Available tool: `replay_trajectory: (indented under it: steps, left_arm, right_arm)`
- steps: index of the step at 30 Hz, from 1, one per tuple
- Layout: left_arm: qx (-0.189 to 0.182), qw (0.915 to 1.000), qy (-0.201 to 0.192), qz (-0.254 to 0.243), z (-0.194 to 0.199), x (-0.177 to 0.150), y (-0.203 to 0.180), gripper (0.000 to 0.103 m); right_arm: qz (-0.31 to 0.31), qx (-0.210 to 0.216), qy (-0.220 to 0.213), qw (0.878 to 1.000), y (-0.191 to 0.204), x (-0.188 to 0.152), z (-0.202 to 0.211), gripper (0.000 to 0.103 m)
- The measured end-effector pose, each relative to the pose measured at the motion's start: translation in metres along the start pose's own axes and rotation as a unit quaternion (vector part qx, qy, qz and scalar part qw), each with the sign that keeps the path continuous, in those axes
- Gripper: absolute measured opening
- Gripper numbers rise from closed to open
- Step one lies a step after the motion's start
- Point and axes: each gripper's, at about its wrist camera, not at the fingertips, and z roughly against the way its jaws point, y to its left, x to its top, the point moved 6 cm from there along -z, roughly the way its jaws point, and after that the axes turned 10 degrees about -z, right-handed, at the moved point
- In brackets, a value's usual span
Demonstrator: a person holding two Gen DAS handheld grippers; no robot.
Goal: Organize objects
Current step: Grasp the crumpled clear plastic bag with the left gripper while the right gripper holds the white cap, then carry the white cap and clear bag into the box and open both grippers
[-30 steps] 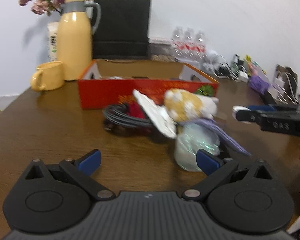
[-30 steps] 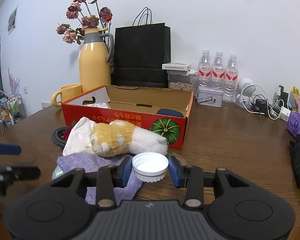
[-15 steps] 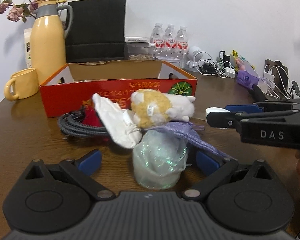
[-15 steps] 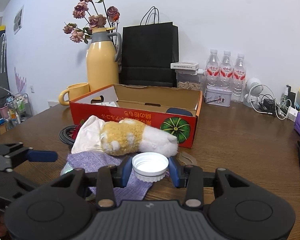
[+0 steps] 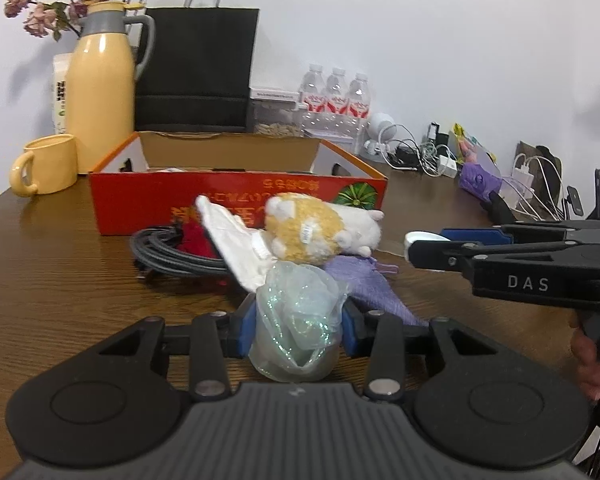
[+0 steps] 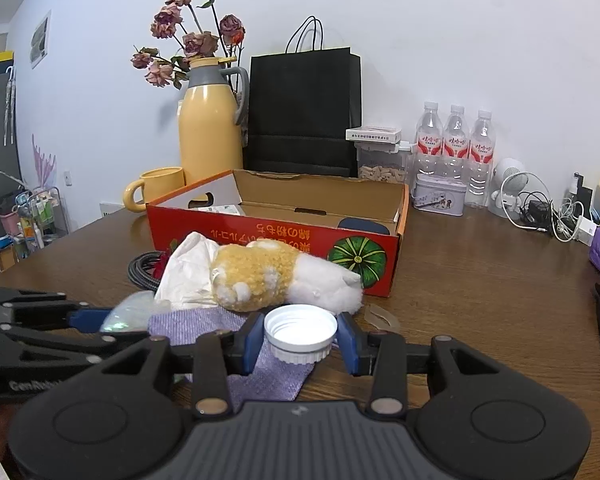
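Squeezing the crinkly plastic jar [image 5: 298,320] at lower centre of the left view, my left gripper [image 5: 298,322] has its jaws closed on thin, yielding walls; they could buckle and slip. Right of it, my right gripper [image 6: 300,336] pinches the white lid [image 6: 300,330] narrowly above the purple cloth [image 6: 220,328]; a tilted lid may pop free onto the counter [image 6: 480,300].

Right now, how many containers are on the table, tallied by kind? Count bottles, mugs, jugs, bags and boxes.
Water bottles: 3
Yellow mug: 1
Yellow thermos jug: 1
Black paper bag: 1
Red cardboard box: 1
Small tin: 1
Total: 8
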Motion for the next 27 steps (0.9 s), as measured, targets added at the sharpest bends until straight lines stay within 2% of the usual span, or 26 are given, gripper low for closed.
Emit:
replay_trajectory:
  steps: [7, 16, 27]
  left_arm:
    - [0.018, 0.9994, -0.029, -0.004, 0.024, 0.016, 0.018, 0.04]
    - [0.033, 0.9948, -0.095, -0.017, 0.034, 0.073, 0.033, 0.04]
    - [0.037, 0.9904, -0.131, -0.027, -0.02, 0.135, 0.057, 0.04]
  right_arm:
    - [0.006, 0.0, -0.011, 1.0, 0.005, 0.009, 0.005, 0.039]
    - [0.014, 0.004, -0.04, 0.999, 0.016, 0.043, -0.004, 0.039]
    - [0.019, 0.003, -0.067, 0.998, 0.028, 0.108, -0.067, 0.039]
